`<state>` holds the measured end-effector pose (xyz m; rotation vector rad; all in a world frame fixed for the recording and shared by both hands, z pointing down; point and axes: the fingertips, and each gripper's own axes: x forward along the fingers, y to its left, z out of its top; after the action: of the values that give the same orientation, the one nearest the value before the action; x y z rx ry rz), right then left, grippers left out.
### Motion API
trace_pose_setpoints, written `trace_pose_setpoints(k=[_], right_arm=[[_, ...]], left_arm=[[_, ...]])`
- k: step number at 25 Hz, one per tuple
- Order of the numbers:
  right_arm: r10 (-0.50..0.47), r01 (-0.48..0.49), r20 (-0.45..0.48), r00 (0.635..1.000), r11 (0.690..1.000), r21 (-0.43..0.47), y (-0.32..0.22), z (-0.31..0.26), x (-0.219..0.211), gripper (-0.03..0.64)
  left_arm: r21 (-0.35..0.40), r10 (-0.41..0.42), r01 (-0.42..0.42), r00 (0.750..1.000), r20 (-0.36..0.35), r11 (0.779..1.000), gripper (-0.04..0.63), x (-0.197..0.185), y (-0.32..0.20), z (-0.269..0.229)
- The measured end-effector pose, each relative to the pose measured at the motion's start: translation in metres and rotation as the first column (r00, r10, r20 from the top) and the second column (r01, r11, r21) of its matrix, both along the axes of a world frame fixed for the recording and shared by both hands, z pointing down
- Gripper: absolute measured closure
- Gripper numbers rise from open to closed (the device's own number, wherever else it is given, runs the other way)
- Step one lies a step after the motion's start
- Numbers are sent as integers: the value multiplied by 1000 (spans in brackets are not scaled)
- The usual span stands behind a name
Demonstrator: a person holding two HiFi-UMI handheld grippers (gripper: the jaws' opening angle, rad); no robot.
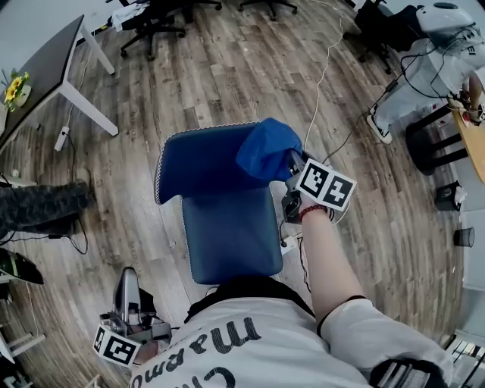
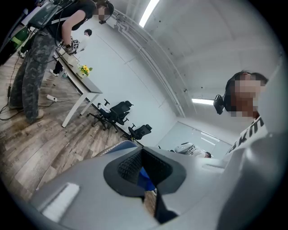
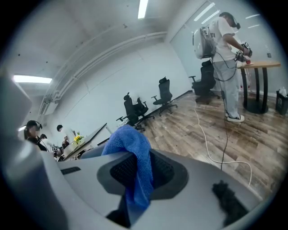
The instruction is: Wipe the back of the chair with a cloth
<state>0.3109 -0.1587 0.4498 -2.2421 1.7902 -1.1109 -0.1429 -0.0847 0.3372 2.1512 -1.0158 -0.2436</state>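
A blue chair [image 1: 227,227] stands right below me, its back [image 1: 198,163] tilted toward the top of the head view. A blue cloth [image 1: 267,147] rests against the right top corner of that back. My right gripper [image 1: 290,168] is shut on the cloth [image 3: 133,155], which hangs between its jaws in the right gripper view. My left gripper [image 1: 127,299] hangs low at my left side, away from the chair, with its jaws closed and nothing held [image 2: 143,173]. A sliver of the chair's edge [image 2: 118,145] shows beyond it.
Wooden floor all round. A grey desk [image 1: 53,64] stands at the upper left, black office chairs [image 1: 155,23] at the far end. A white cable [image 1: 322,83] runs across the floor to the right of the chair. A person in camouflage trousers [image 2: 31,67] stands at the desk.
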Motion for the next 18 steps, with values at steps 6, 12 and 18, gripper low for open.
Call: trace_pose_setpoints(k=[6,12,18], right_arm=[[117,-118,65,991,993,11,25,1,21,537],[203,-205,63,977,978,27,37,-13,37,537],[233,-229,-51,971,971,63,39,-34,37,535]], left_arm=[[9,14,-14,1000,-6,1000,588,-2,4,0],[6,10,-10,1000,-12,1000,588,-4,9,-2],[7,-10,11,1000,-25,1000,588,-11,15,2]])
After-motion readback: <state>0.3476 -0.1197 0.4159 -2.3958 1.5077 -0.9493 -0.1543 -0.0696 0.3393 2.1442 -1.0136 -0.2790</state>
